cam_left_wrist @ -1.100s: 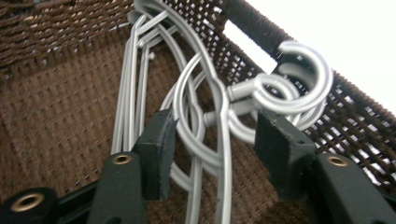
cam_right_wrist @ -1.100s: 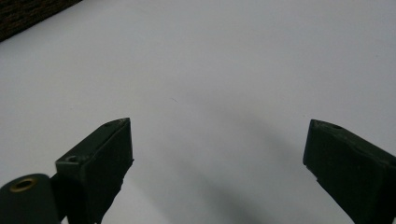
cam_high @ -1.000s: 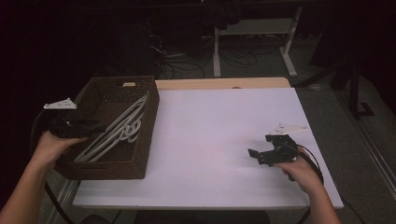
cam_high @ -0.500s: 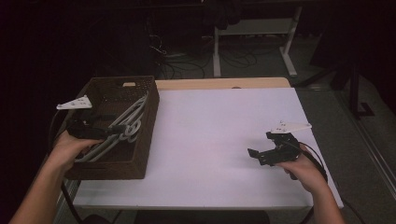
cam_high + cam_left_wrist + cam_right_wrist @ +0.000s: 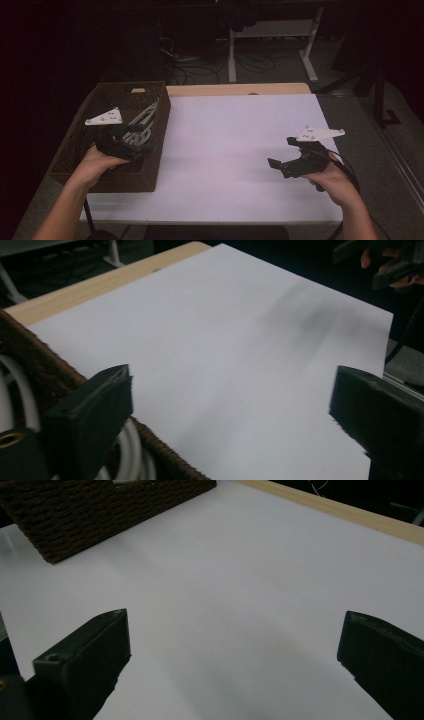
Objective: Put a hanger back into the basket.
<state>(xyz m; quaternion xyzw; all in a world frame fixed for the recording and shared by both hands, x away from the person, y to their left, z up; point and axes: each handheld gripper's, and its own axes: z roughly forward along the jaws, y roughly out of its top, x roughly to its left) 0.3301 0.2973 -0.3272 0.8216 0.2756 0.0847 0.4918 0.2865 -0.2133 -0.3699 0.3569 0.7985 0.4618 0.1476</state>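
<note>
A brown woven basket (image 5: pixel 107 180) stands at the table's left with white hangers (image 5: pixel 145 117) lying in it. My left gripper (image 5: pixel 145 139) hovers over the basket's right side and points toward the table. Its jaws have just been opening, and they stand wide with nothing between them. In the left gripper view (image 5: pixel 232 385) the basket's rim (image 5: pixel 30 355) and a white hanger (image 5: pixel 132 445) lie under the left jaw. My right gripper (image 5: pixel 283 152) hangs above the white tabletop at the right, its jaws lately widened a little. In the right gripper view (image 5: pixel 235 630) they are open and empty.
The white table surface (image 5: pixel 235 140) stretches between the two grippers, with a wooden strip (image 5: pixel 240 89) along its far edge. The basket (image 5: pixel 75 510) is far off in the right gripper view. Beyond the table the floor is dark, with a white stand and cables.
My left hand has carried its gripper rightward across the basket, from the left rim to the right side. The right gripper has risen slightly above the table.
</note>
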